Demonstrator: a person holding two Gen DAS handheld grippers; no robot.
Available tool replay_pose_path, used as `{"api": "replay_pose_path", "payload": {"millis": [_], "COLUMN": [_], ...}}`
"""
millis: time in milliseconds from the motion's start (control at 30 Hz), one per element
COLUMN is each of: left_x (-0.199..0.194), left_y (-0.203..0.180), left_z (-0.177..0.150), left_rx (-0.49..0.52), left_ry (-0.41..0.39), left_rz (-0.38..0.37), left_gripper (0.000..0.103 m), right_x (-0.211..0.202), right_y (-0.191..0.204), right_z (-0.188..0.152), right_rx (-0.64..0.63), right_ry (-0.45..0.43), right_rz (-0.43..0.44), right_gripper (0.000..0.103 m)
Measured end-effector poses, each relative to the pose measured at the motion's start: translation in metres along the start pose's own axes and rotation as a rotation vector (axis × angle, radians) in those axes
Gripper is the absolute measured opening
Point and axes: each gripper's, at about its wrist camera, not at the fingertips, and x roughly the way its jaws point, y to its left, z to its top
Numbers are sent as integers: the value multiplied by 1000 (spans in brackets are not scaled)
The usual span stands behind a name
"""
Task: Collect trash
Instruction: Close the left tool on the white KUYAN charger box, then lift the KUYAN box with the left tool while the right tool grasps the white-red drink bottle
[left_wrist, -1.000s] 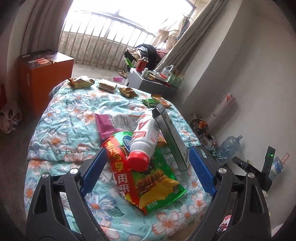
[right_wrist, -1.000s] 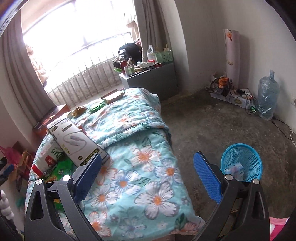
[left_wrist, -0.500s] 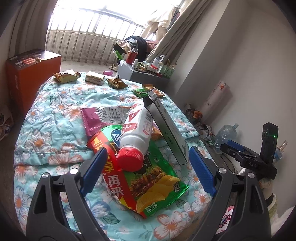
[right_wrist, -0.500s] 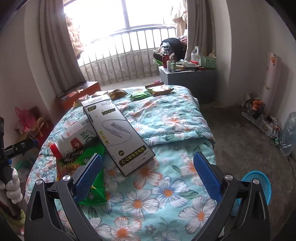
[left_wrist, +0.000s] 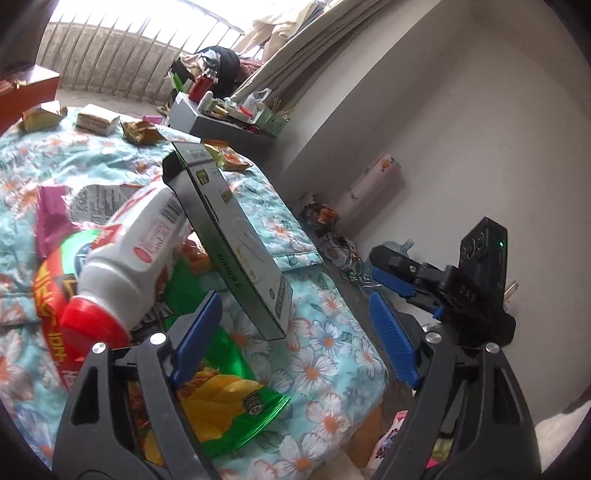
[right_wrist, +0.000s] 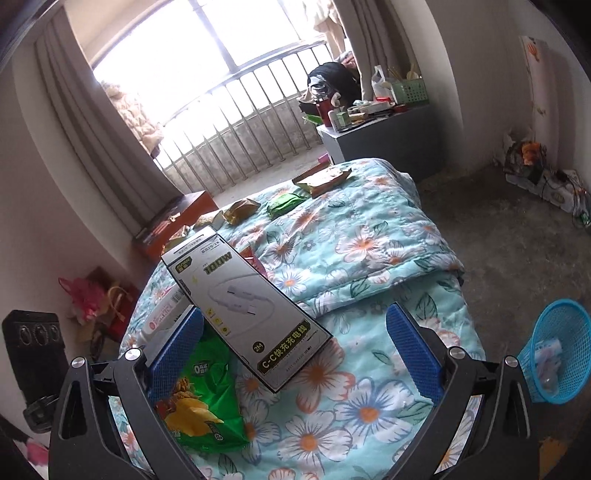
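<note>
**A:** Starting with the biggest piece, where does the cable box (right_wrist: 243, 314) sit?

**B:** It leans tilted on the white bottle (left_wrist: 136, 251), near the foot of the floral quilt (right_wrist: 369, 254). It looks like stiff, light, probably hollow card with slick faces. I'd pinch it across its narrow thickness near the low corner.

**A:** And the bottle?

**B:** It lies on its side under the box's raised end, with its red cap (left_wrist: 94, 325) toward the camera. It's rigid, round and likely to roll, so take the body rather than the cap.

**A:** The green chip bag (left_wrist: 229, 402)?

**B:** It lies flat beneath both, a limp, crinkly foil that weighs next to nothing. Grab a free edge.

**A:** Grippers?

**B:** The left gripper (left_wrist: 295, 339) is closing, its jaws wide and pressing on nothing, hovering by the box's low corner. The right gripper (right_wrist: 295, 350) is spread, empty, with the box just ahead. The blue basket (right_wrist: 554, 354) stands on the floor beside the quilt.
</note>
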Motion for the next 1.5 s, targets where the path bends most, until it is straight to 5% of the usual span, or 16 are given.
{"api": "replay_pose_path", "payload": {"millis": [100,267,633,1000,1167,1500], "left_x": [25,47,74,93,89,57], "left_y": [12,18,16,22,28,10], "left_z": [1,2,9,17,16,18], "left_rx": [-63,-93,-170,-242,-283,-257], "left_ry": [21,33,55,41,28,-35], "left_rz": [36,158,293,312,303,218], "left_gripper": [64,64,65,65,38,23], "right_x": [-4,-5,-1,-8,-13,-35], "right_y": [-12,-30,-61,-89,-95,-90], "right_z": [-6,-13,-23,-32,-35,-31], "right_rx": [34,82,154,220,233,219], "right_ry": [1,1,-12,-39,-44,-82], "right_rz": [3,20,80,112,114,93], "right_gripper": [96,96,96,96,96,96]}}
